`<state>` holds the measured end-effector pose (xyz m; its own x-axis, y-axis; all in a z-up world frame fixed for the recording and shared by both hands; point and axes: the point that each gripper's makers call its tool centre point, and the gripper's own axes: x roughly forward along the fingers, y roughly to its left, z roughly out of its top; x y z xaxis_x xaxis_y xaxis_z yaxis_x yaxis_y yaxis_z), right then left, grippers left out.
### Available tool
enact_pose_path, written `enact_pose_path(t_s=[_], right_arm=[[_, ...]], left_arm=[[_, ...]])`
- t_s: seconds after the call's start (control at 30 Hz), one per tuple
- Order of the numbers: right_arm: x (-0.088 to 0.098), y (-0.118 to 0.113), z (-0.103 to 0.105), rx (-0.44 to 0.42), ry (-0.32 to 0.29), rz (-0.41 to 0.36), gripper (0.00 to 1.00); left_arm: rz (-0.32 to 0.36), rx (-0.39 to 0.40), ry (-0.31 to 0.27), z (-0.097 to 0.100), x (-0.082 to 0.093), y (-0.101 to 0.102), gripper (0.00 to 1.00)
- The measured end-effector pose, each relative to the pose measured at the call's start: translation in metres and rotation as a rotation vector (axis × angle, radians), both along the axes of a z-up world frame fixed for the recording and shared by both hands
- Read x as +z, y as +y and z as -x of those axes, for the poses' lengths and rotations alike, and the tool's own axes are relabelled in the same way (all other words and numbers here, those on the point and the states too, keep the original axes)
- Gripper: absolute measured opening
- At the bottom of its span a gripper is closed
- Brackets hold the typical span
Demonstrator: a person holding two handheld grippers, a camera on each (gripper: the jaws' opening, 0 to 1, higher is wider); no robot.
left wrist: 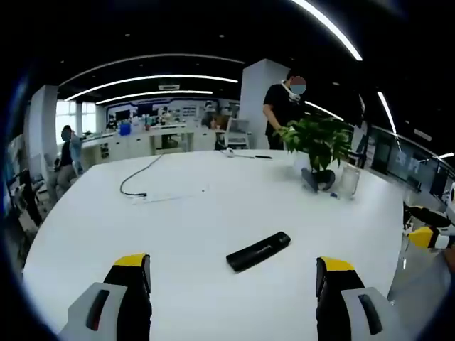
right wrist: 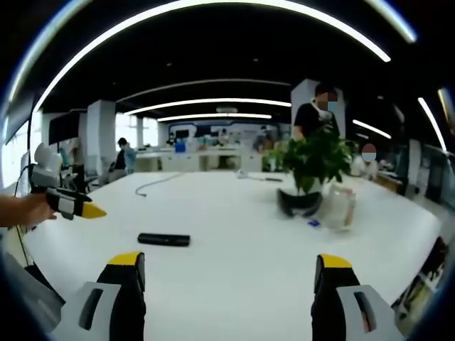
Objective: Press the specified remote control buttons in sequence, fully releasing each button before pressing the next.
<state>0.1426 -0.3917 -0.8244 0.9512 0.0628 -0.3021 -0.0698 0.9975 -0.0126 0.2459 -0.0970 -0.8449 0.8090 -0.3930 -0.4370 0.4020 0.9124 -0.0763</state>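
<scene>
Smooth white bench [left wrist: 213, 213] with a soft sheen; the remote [left wrist: 259, 251] looks like matt black plastic.

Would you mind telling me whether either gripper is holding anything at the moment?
Nothing is held: both grippers are open, and the remote control lies alone on the table.

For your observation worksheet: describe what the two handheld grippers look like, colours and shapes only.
Each gripper has two black jaws with yellow tips on grey housings bearing dark slots: left gripper, right gripper. Seen in the right gripper view, the left gripper has a white-grey body.
</scene>
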Motion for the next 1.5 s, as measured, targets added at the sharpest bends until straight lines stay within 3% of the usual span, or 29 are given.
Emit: enact_pose_path(t_s=[0.2, 0.3, 0.43, 0.57, 0.73, 0.8, 0.93, 1.0, 1.07, 1.2, 1.33, 1.5], right_arm=[[0.0, -0.001, 0.0, -0.006, 0.002, -0.007, 0.95], [-0.001, -0.001, 0.001, -0.003, 0.009, -0.008, 0.95], [-0.002, -0.001, 0.001, 0.001, 0.016, -0.009, 0.94], [-0.004, 0.001, 0.001, 0.009, 0.024, -0.005, 0.94], [-0.005, 0.0, 0.001, 0.004, 0.031, -0.006, 0.93], [-0.007, 0.001, 0.001, 0.007, 0.043, -0.002, 0.93], [-0.009, 0.005, 0.0, 0.023, 0.052, 0.014, 0.92], [-0.006, 0.003, 0.0, 0.016, 0.041, 0.015, 0.9], [-0.007, 0.001, 0.0, 0.007, 0.045, 0.008, 0.9], [-0.01, 0.001, 0.001, 0.002, 0.06, 0.017, 0.91], [-0.014, 0.008, 0.001, 0.031, 0.079, 0.033, 0.93], [-0.016, 0.008, 0.001, 0.038, 0.086, 0.039, 0.93]], left_arm=[[-0.046, 0.081, -0.063, 0.032, 0.006, 0.018, 1.0], [-0.023, 0.076, -0.049, 0.044, 0.007, 0.022, 1.0], [-0.018, 0.109, -0.099, 0.06, 0.016, 0.037, 1.0], [-0.005, 0.119, -0.084, 0.072, 0.014, 0.041, 1.0], [-0.049, 0.144, -0.128, 0.084, 0.011, 0.05, 1.0], [-0.084, 0.164, -0.117, 0.088, 0.005, 0.054, 1.0], [-0.086, 0.23, -0.152, 0.091, 0.004, 0.064, 1.0], [-0.137, 0.257, -0.169, 0.089, 0.005, 0.074, 1.0], [-0.122, 0.265, -0.191, 0.089, 0.009, 0.075, 1.0], [-0.06, 0.275, -0.162, 0.089, 0.005, 0.078, 1.0], [-0.052, 0.288, -0.16, 0.089, 0.005, 0.08, 1.0], [-0.09, 0.288, -0.154, 0.09, 0.002, 0.081, 1.0]])
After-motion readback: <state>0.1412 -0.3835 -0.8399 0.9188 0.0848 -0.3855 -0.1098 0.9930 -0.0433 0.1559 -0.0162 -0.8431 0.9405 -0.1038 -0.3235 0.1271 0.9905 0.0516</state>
